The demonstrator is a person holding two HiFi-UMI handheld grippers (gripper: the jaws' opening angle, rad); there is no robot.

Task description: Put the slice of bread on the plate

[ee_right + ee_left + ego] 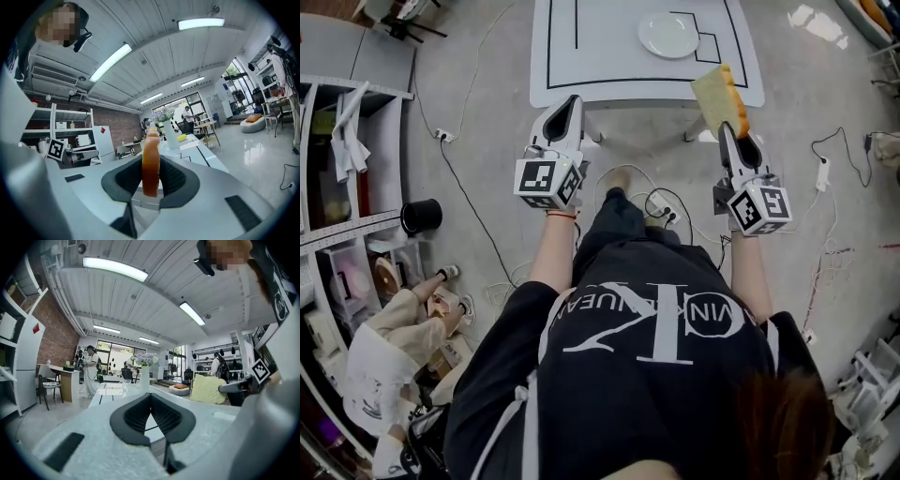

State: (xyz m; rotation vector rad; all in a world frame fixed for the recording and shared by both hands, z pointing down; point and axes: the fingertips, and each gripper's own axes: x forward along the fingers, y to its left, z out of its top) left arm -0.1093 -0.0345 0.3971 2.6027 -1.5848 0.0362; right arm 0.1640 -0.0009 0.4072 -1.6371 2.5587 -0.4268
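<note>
Black T-shirt with white lettering (pixel 656 328) fills the near part of the head view, on the person whose forearms reach out to either side. On the right, the right gripper (pixel 733 133) pinches a pale yellow slice of bread with an orange-brown crust (pixel 720 96). The slice stands upright on its edge between the black pads. In the right gripper view the crust (pixel 151 161) rises straight up out of the jaws. The bread hangs over the near right corner of the white bench with black lines (pixel 600 66). A round white plate (pixel 667 35) lies farther in on the bench, left of the slice and apart from it. On the left, the left gripper (pixel 569 103) reaches the bench's near edge with its jaws pressed together on nothing (pixel 150 398).
</note>
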